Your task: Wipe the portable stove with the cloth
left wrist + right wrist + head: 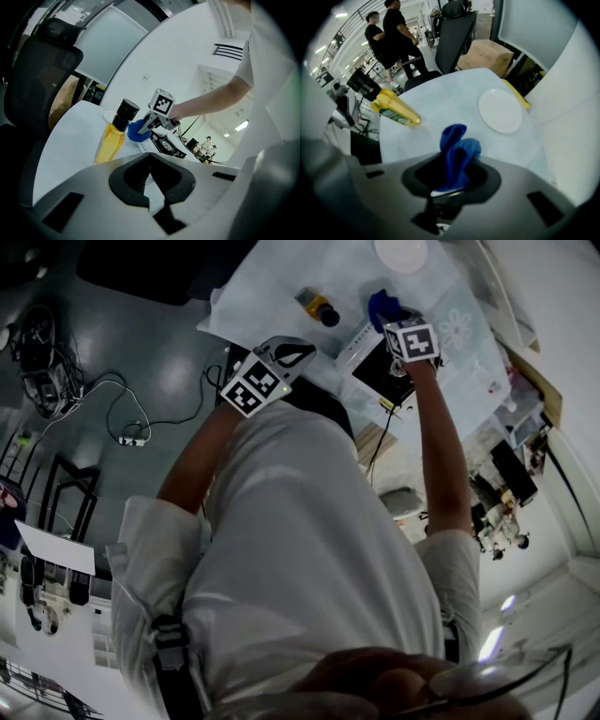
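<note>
The portable stove [379,368] is a white box with a dark top on the white-covered table [281,287]; in the left gripper view the stove [164,144] shows side-on. My right gripper [390,317] is shut on the blue cloth [382,306] over the stove's far end. In the right gripper view the cloth [457,149] stands bunched up out of the right gripper [449,183]. The left gripper view shows that gripper [150,123] pressing the cloth [135,132] at the stove's edge. My left gripper [151,188] is shut and empty, held back near the table's near edge [291,354].
A yellow bottle [317,306] with a black cap stands left of the stove, bottle [111,140], bottle [396,110]. A white plate [500,110] lies farther back. A black office chair [452,35] and a cardboard box [487,54] stand beyond the table. Two people [391,33] stand behind.
</note>
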Demonstrator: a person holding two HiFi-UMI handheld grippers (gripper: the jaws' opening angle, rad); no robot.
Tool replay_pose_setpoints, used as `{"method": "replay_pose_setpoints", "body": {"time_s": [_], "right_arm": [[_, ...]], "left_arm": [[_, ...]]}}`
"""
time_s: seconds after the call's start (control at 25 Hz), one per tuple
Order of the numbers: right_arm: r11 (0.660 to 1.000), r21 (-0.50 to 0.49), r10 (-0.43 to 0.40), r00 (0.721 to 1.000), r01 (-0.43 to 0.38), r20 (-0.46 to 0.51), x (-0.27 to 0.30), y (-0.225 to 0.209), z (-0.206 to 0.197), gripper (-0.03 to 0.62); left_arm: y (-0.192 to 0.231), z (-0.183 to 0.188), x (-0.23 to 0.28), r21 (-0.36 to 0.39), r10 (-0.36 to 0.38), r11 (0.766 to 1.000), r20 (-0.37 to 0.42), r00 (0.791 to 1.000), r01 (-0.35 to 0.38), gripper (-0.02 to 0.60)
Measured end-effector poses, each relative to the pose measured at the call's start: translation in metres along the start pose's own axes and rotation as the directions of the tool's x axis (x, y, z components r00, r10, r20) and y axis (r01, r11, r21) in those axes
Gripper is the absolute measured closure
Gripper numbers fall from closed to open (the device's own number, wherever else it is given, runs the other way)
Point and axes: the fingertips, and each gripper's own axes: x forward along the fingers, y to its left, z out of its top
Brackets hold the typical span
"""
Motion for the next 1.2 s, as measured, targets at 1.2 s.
{"method": "replay_pose_setpoints", "body": {"time_s": [1.2], "right_arm": [[0.97, 0.171, 0.166, 0.985, -0.173, 0.054, -0.032, -0.092, 0.023, 0.47]], "left_arm": [[-0.059, 0.018, 0.037, 0.066, -0.125, 0.989, -0.076, 0.989, 0.13, 0.549]]}}
